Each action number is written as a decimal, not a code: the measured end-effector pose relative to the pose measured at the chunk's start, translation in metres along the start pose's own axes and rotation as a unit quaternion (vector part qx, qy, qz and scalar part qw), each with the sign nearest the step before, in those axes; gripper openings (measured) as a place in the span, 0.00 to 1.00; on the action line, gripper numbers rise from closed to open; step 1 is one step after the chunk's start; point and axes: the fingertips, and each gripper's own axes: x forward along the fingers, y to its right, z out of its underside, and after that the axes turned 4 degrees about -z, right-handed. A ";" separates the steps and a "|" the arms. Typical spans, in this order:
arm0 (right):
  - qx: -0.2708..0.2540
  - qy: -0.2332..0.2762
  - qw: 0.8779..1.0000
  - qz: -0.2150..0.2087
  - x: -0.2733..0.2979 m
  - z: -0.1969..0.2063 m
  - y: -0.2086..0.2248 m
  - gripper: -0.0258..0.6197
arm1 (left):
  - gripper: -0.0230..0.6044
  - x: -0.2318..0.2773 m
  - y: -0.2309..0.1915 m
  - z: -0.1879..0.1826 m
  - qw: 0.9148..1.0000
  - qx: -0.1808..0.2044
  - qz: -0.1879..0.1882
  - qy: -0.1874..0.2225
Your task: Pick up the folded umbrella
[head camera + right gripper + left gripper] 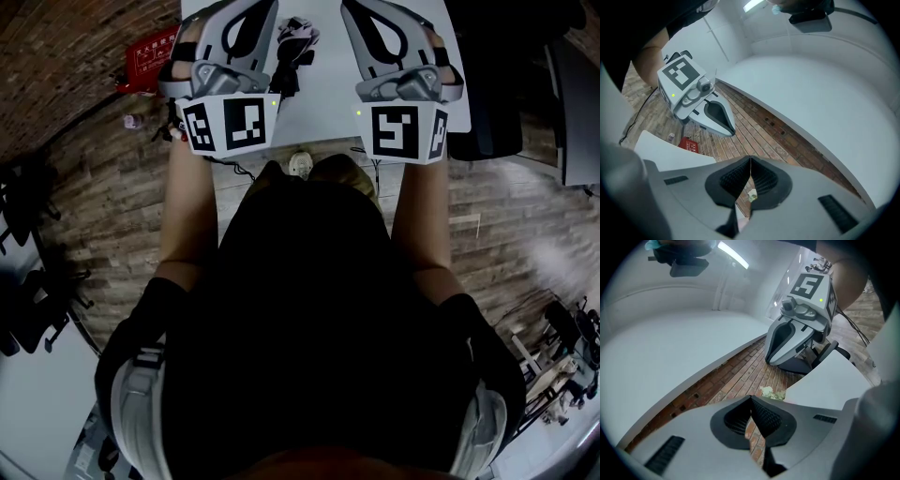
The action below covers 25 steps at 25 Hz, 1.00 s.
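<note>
The folded umbrella, dark with a pale patterned part, lies on the white table between my two grippers in the head view. My left gripper is held just left of it and my right gripper just right of it, both apart from it. In the left gripper view the left gripper has its jaws together with nothing between them. The right gripper in its own view is likewise shut and empty. Neither gripper view shows the umbrella clearly.
A red box lies on the brick-patterned floor to the left of the table. A dark chair stands at the right. The person's shoes and cables are under the table's near edge.
</note>
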 end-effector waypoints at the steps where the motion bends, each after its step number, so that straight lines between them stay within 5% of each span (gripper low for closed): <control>1: 0.001 0.003 1.000 0.000 0.001 0.000 0.001 0.09 | 0.06 0.001 0.000 0.000 1.000 0.001 0.000 -0.001; 25: 0.027 0.080 0.993 -0.086 0.037 0.034 0.018 0.09 | 0.06 0.035 0.022 0.020 0.993 -0.008 -0.013 -0.120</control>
